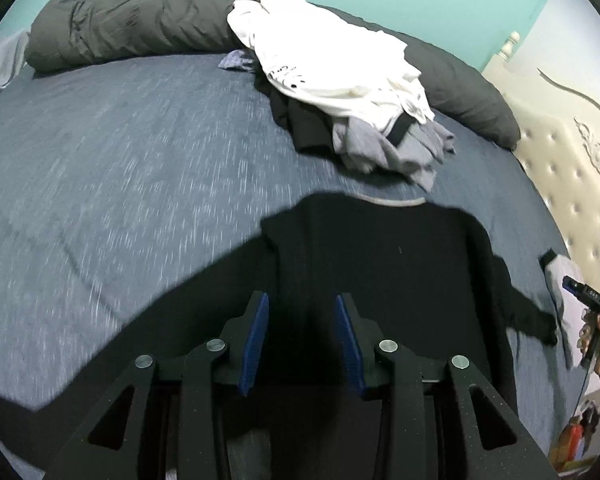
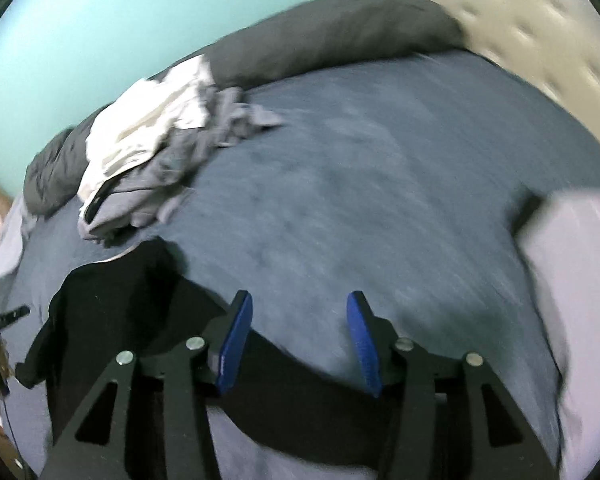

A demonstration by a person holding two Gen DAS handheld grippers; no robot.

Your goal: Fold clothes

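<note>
A black long-sleeved shirt (image 1: 388,264) lies spread flat on the blue bed sheet (image 1: 120,168), its collar toward the far side. My left gripper (image 1: 302,312) is open and empty, just above the shirt's middle. In the right wrist view the shirt (image 2: 116,292) lies at lower left and one sleeve runs under my right gripper (image 2: 300,314), which is open and empty above the sheet (image 2: 360,184). The right gripper also shows at the far right edge of the left wrist view (image 1: 592,300).
A pile of white, grey and black clothes (image 1: 340,80) lies beyond the shirt; it also shows in the right wrist view (image 2: 152,148). A dark grey duvet (image 1: 132,20) is bunched along the far side. A cream tufted headboard (image 1: 572,160) stands on the right.
</note>
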